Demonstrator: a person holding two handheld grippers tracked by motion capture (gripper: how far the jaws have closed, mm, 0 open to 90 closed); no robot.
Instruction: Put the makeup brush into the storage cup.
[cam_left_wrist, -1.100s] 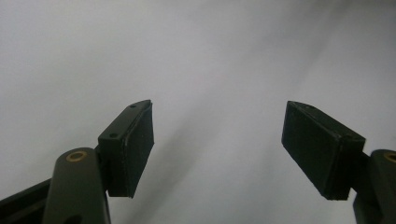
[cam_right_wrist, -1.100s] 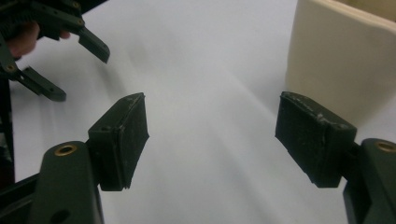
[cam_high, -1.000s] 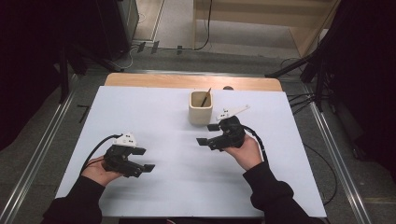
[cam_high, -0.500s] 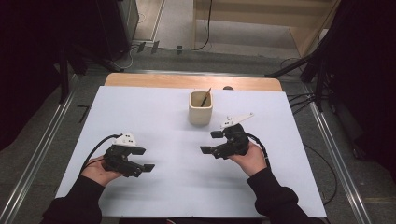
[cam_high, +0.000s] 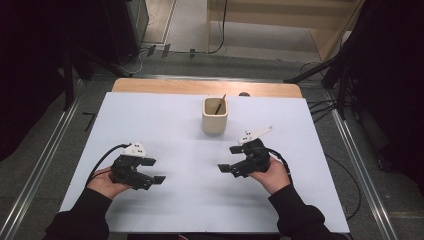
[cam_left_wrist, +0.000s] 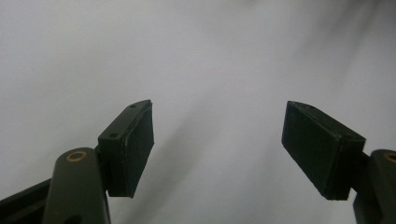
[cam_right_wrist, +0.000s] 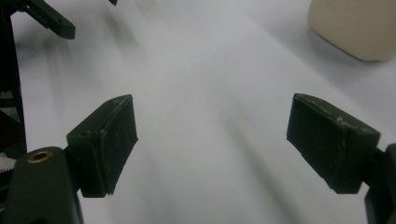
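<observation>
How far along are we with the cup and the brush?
Done: brush stands in the cream cup. In hand: nothing; right gripper, jaws just opened wide, and left gripper are both empty over the white table. Left: nothing visible.

Left forearm (cam_high: 80, 215): comes in from the bottom-left corner, dark sleeve down to the wrist.
Left hand (cam_high: 106, 181): palm up under its tool, low over the table.
Left gripper (cam_high: 155, 171): points toward the middle, jaws standing wide apart, nothing between them.
Right forearm (cam_high: 295, 212): comes in from bottom right, dark sleeve, angled inward.
Right hand (cam_high: 272, 175): cupped under its tool.
Right gripper (cam_high: 229, 159): points left toward the other one, jaws have just been opening and stand wide, nothing between the pads (cam_right_wrist: 105, 144).
Gap: the two grippers face each other, well apart.
</observation>
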